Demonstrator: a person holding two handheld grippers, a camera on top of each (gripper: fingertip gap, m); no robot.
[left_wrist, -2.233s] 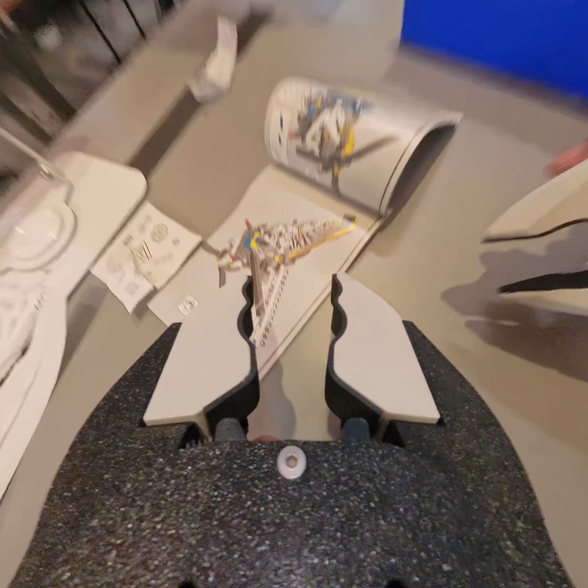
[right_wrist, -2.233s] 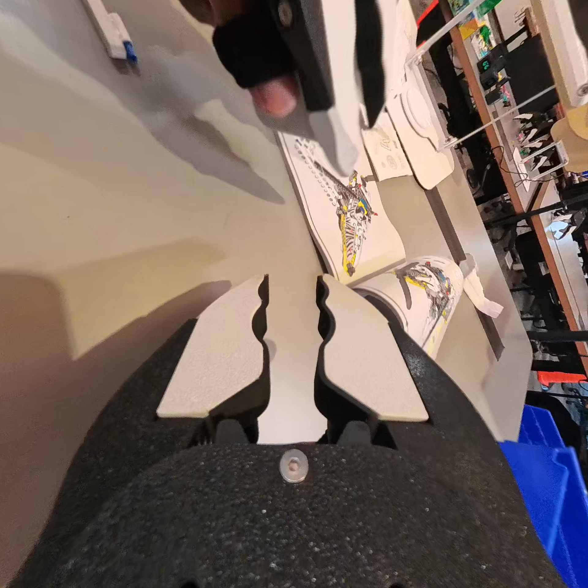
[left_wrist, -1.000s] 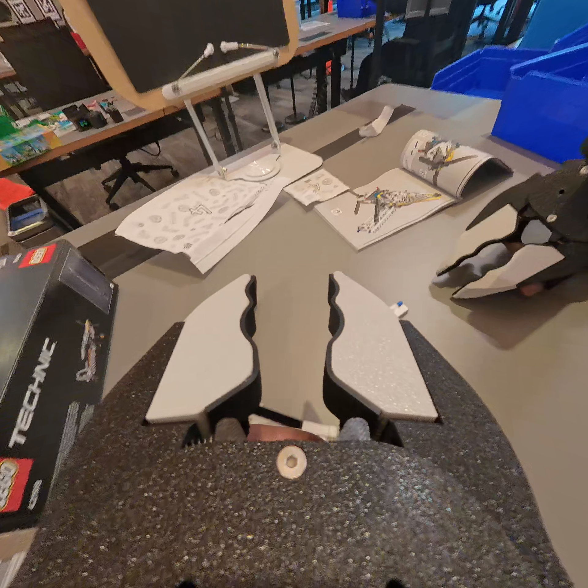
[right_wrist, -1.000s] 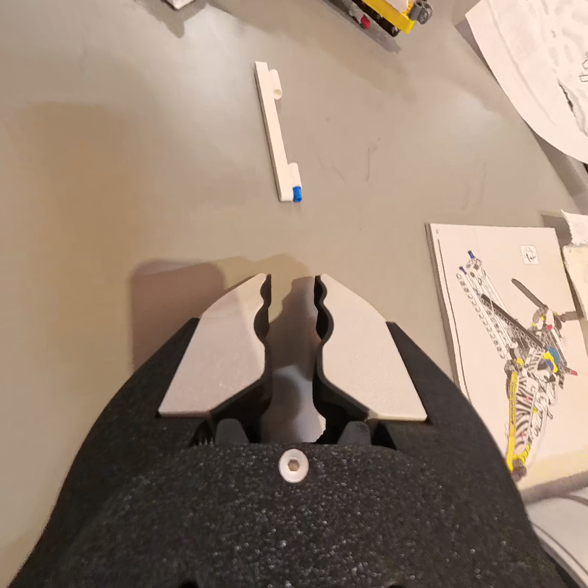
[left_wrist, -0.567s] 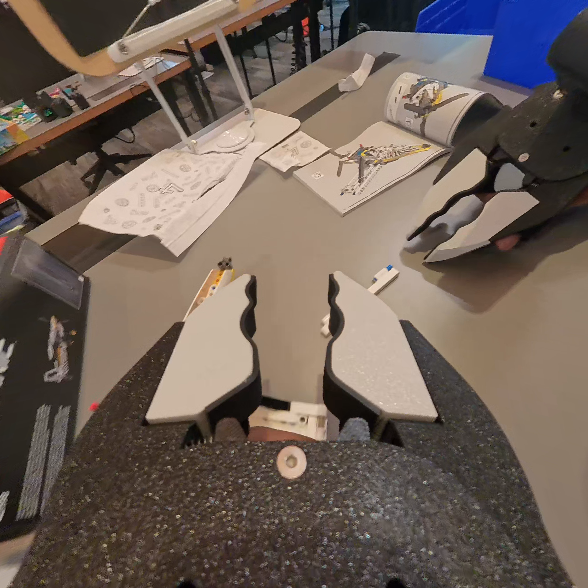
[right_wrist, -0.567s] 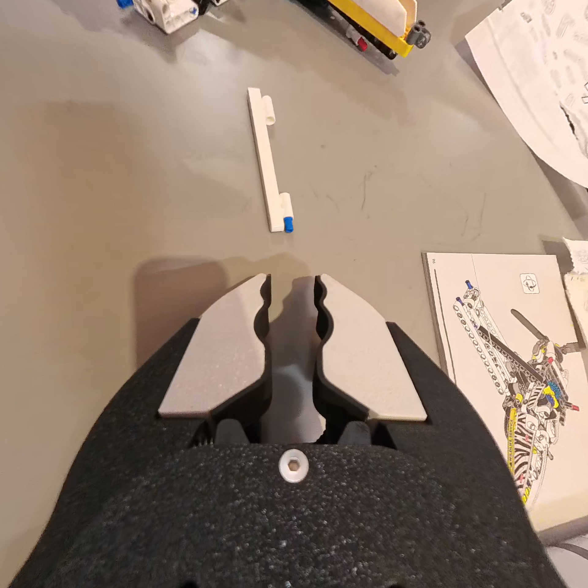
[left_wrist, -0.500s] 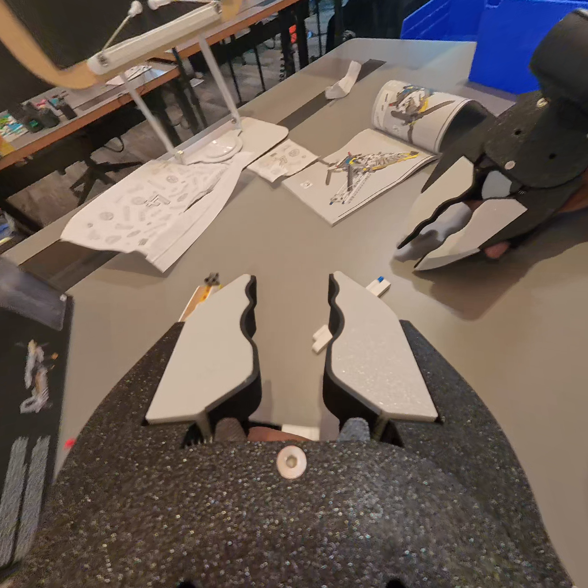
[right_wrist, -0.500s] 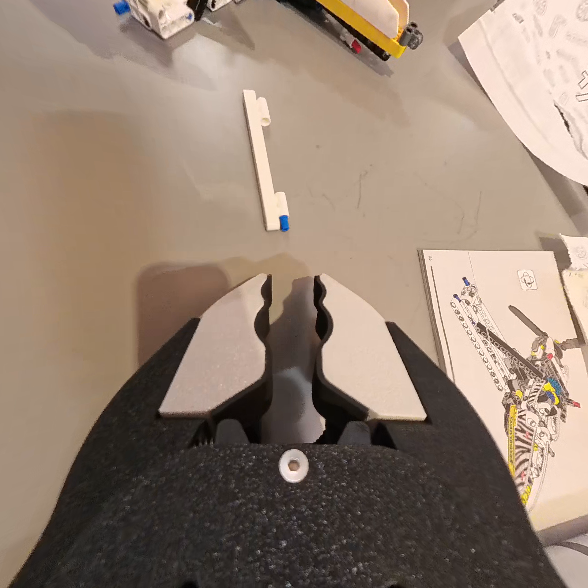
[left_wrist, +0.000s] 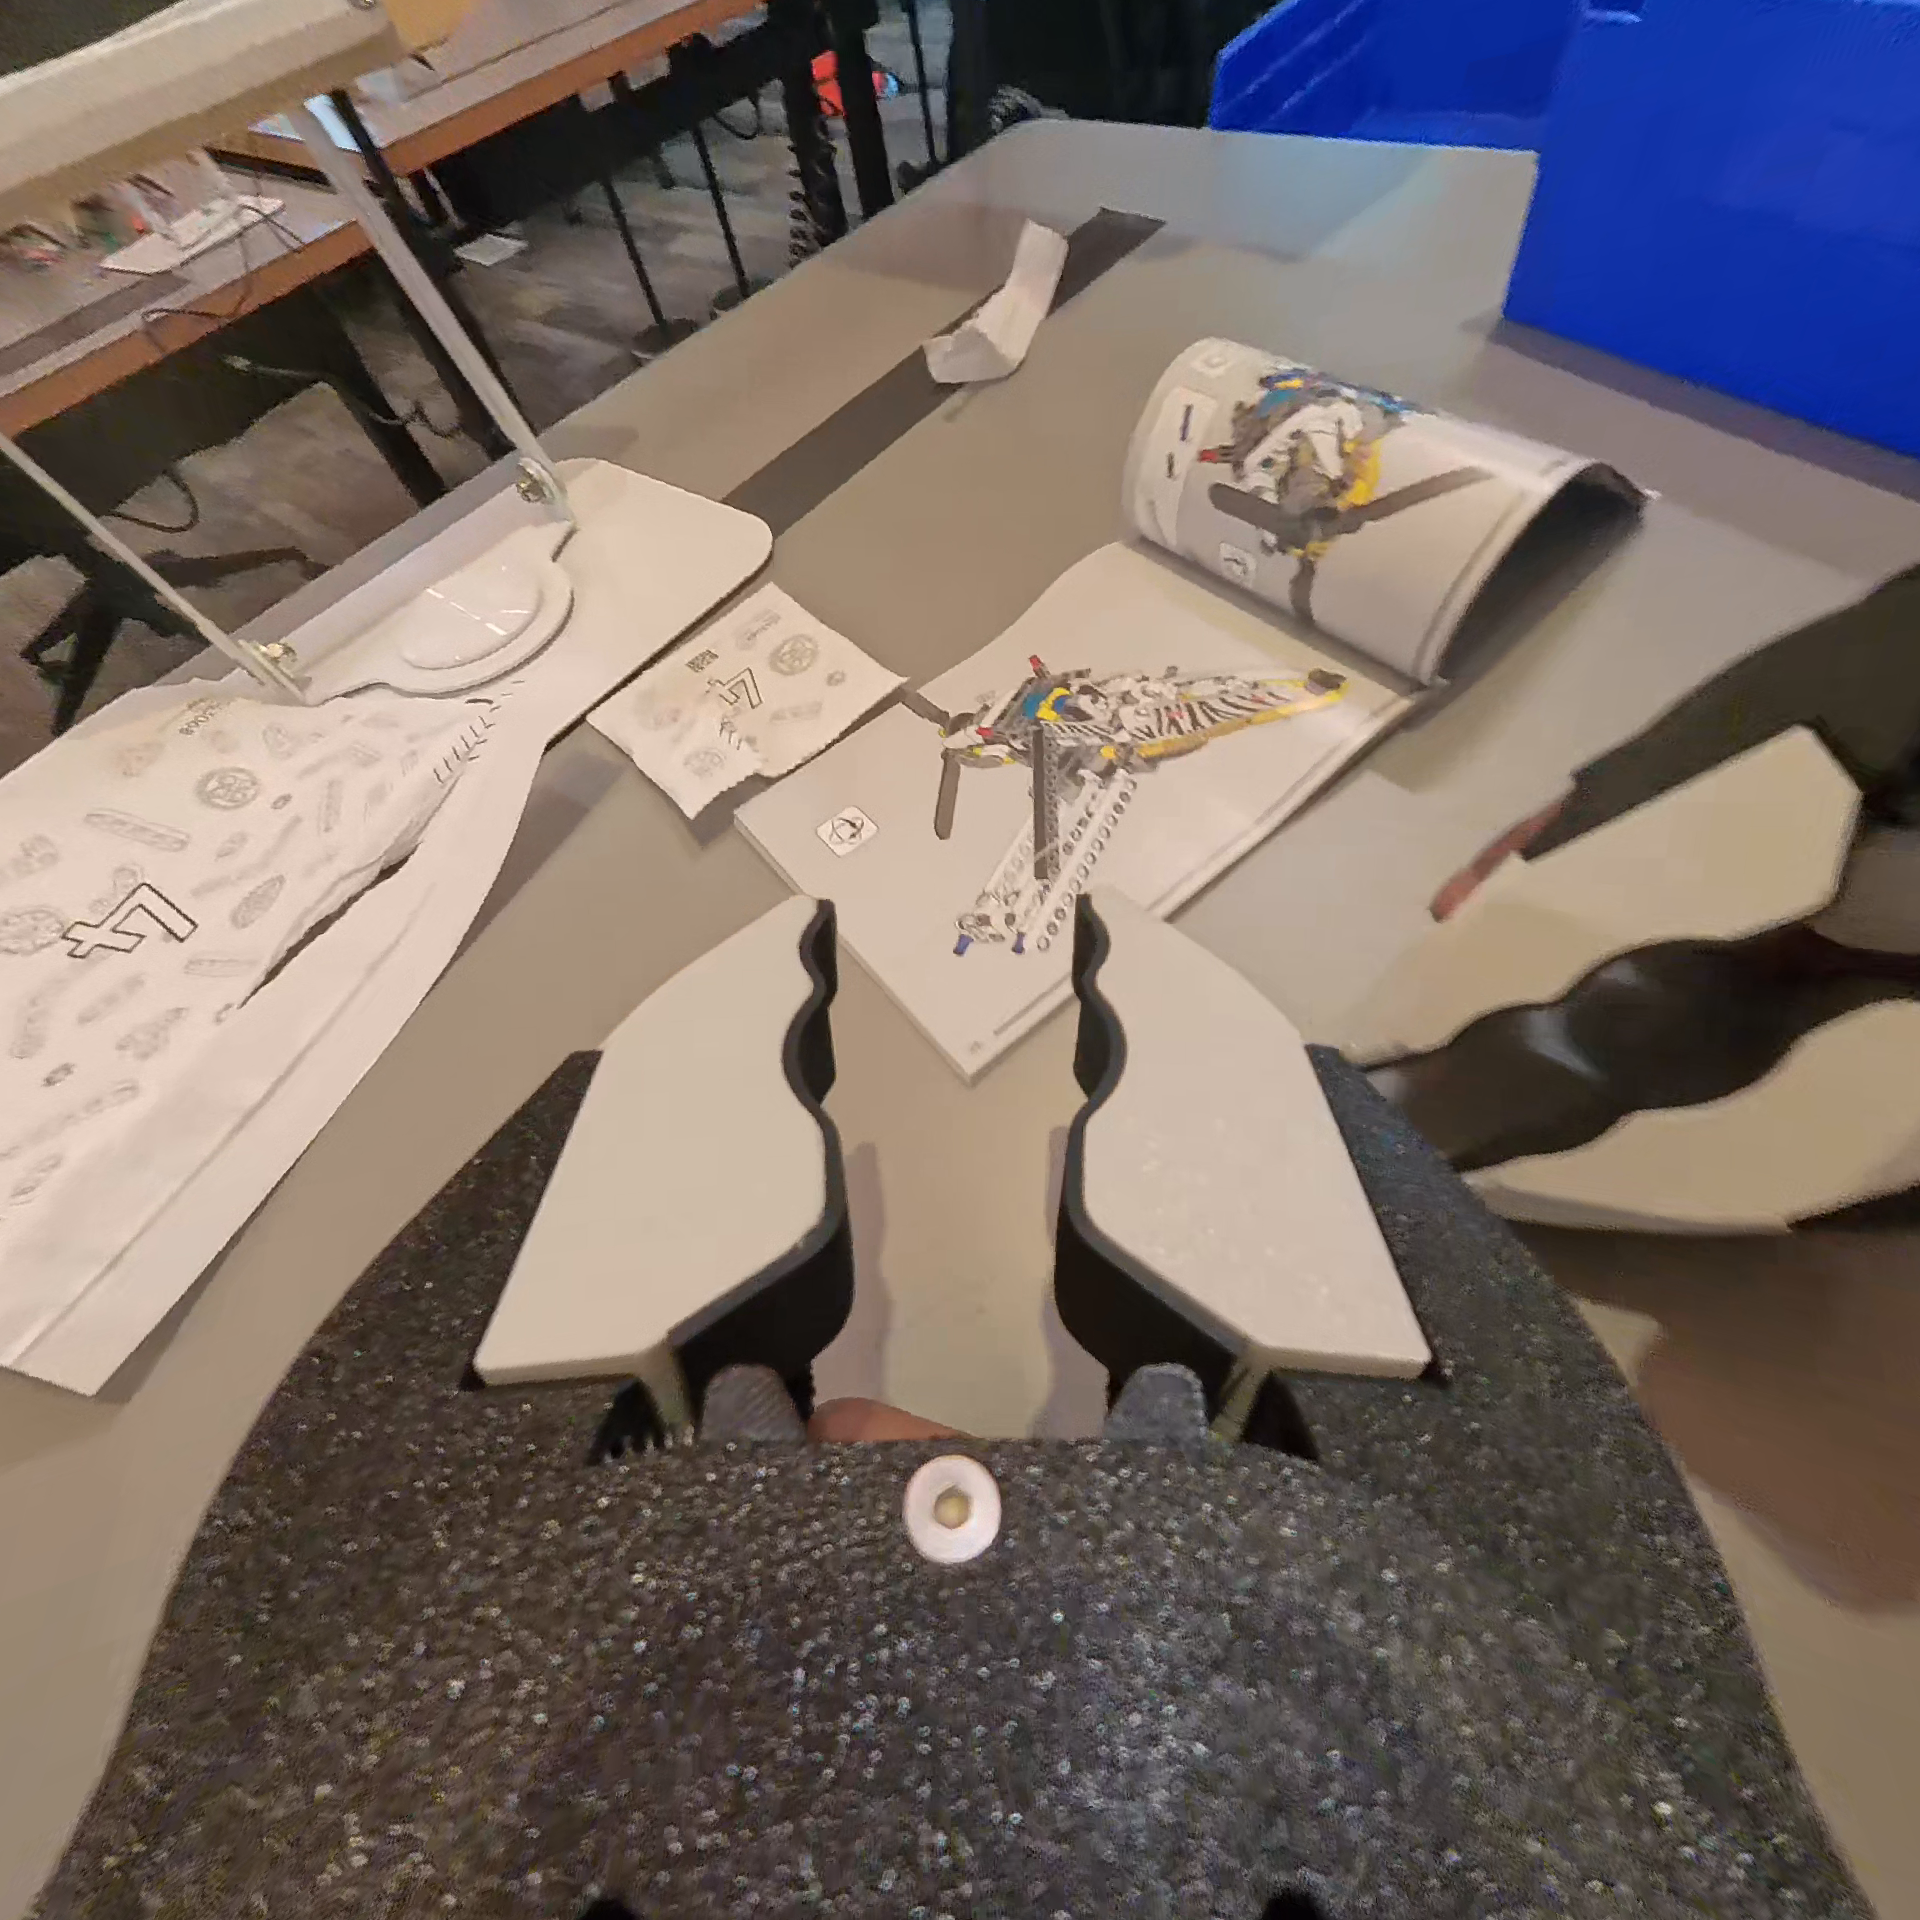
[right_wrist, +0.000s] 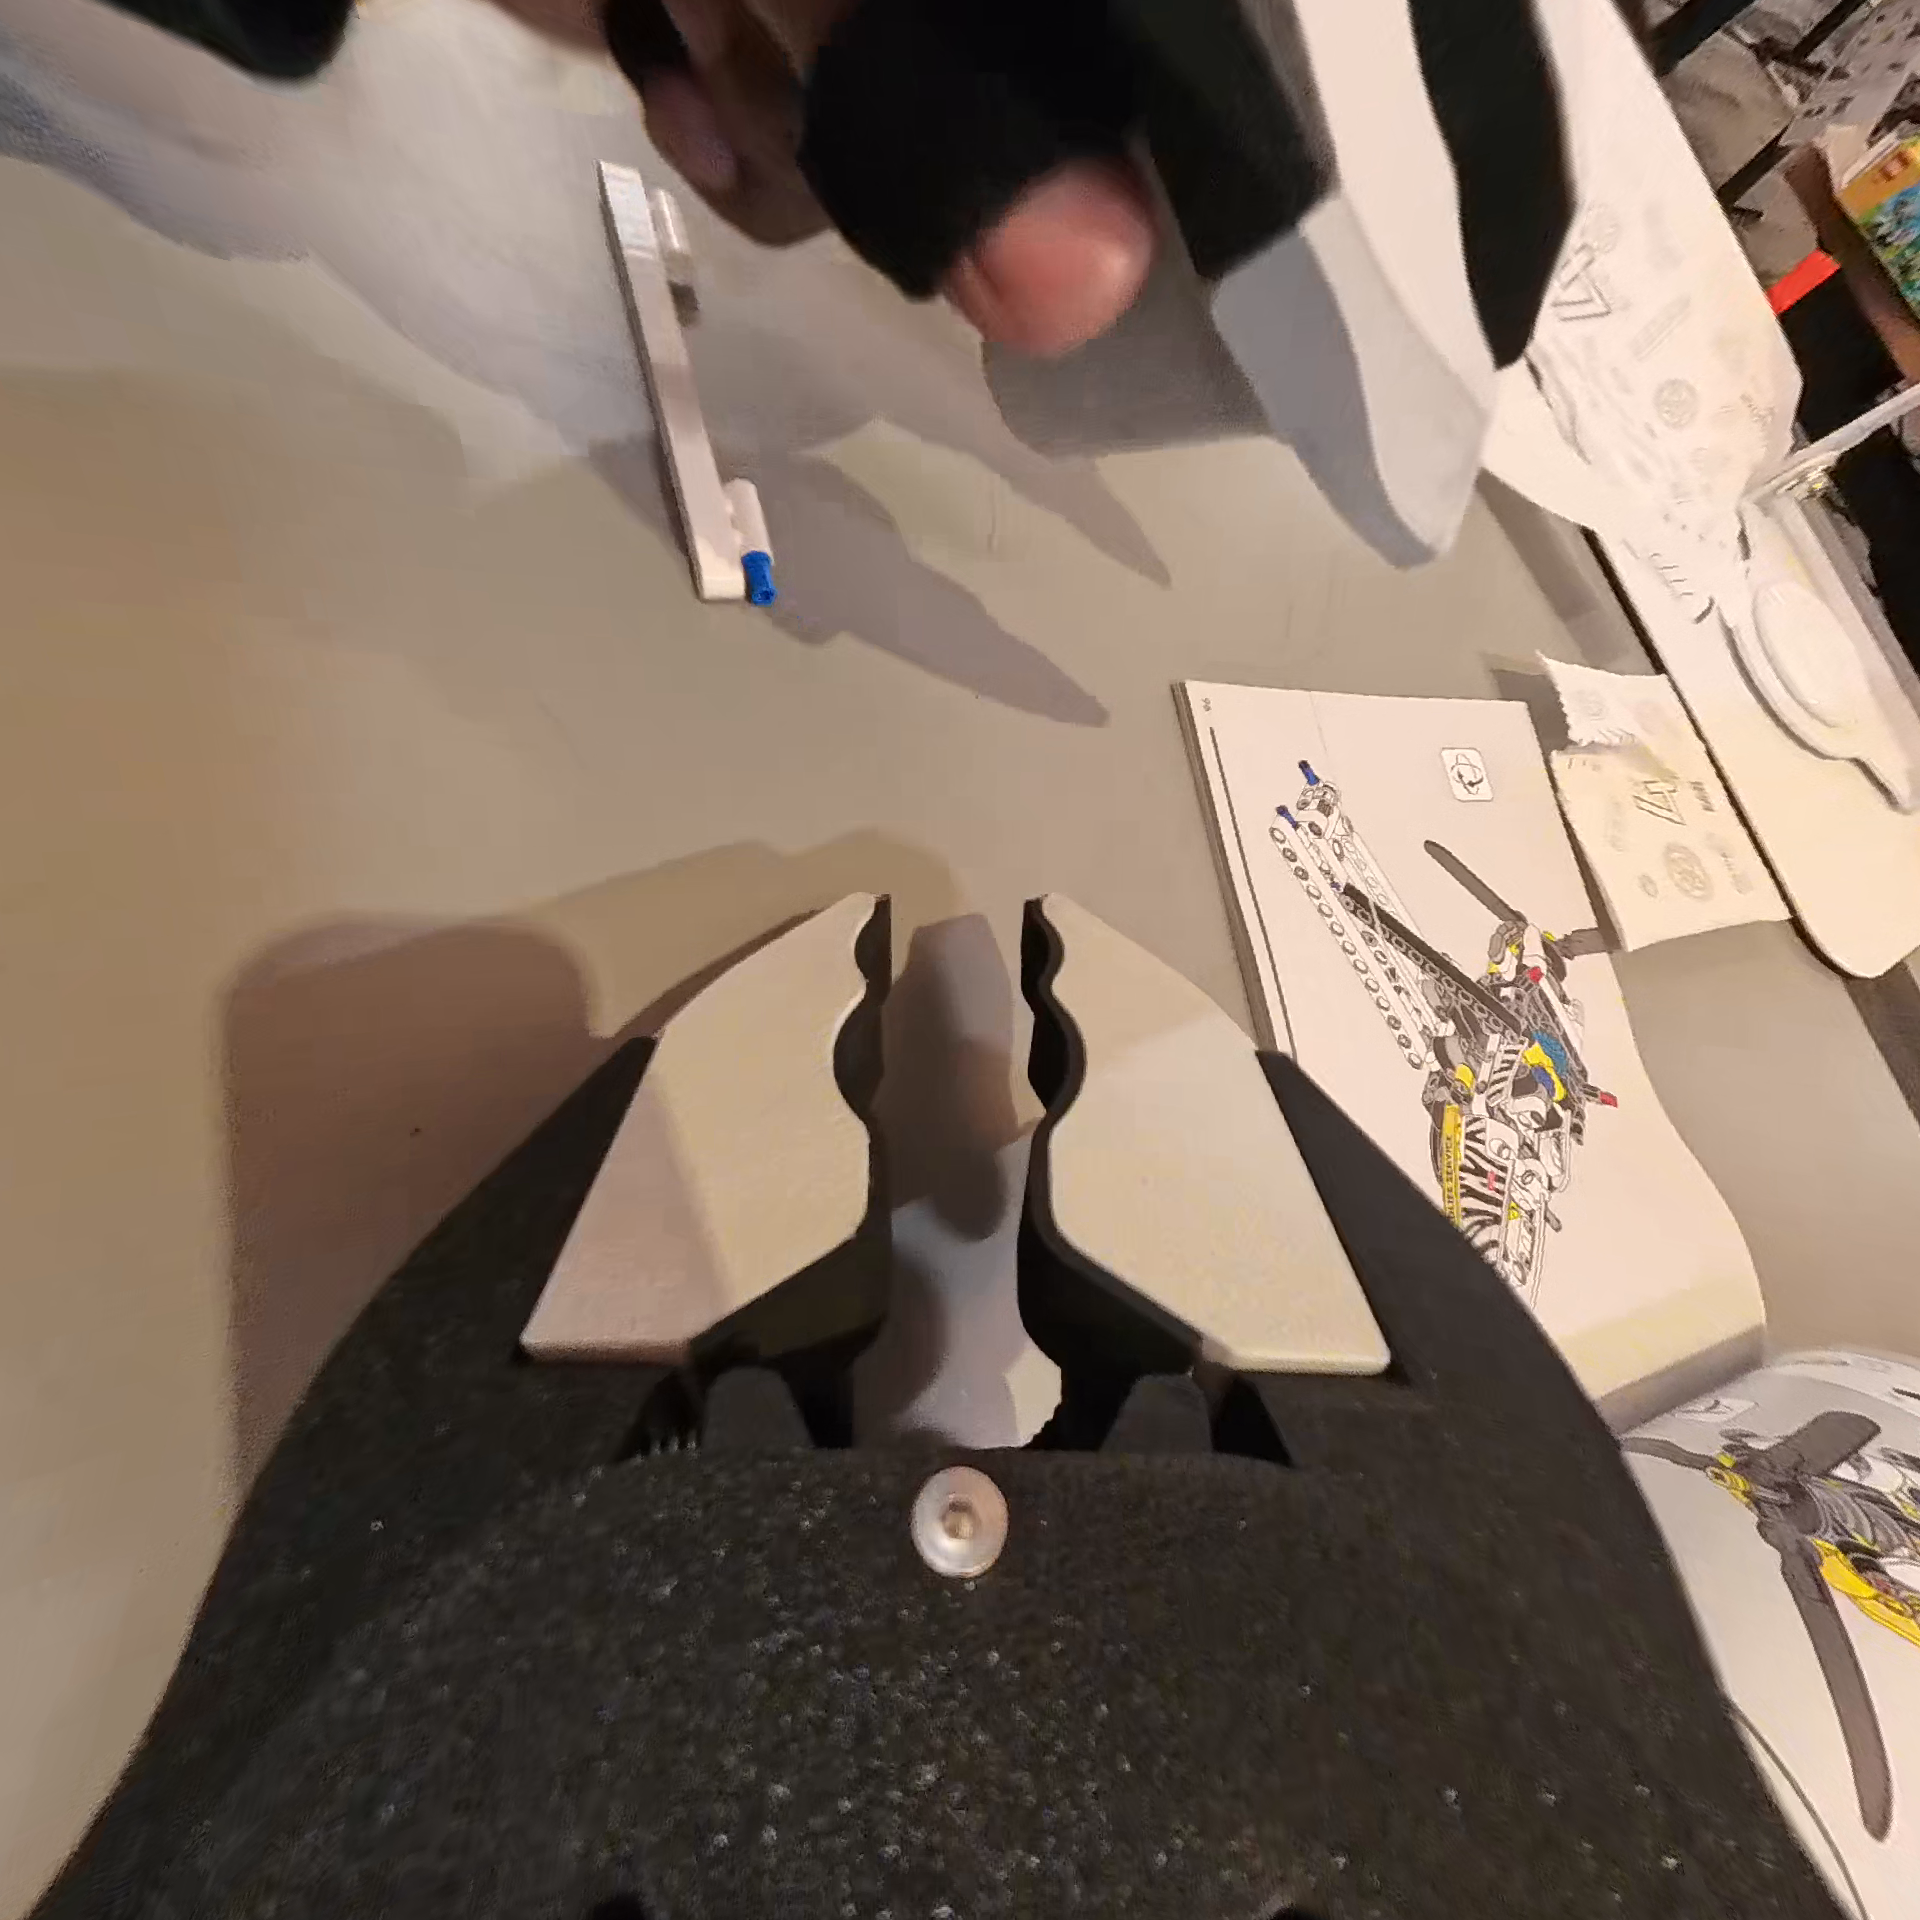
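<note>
Since half a second ago the left gripper (left_wrist: 951, 920) has swung forward over the open instruction booklet (left_wrist: 1091, 790) at twelve o'clock, hiding the brick parts it faced before. Its jaws stand apart, released, gripping nothing. On the grey table (right_wrist: 312, 675), the right gripper (right_wrist: 956, 914) hovers with jaws parted on air. At eleven o'clock from it lies the white beam (right_wrist: 675, 395), long axis running eleven to five, its blue pin (right_wrist: 758, 577) at the near end.
</note>
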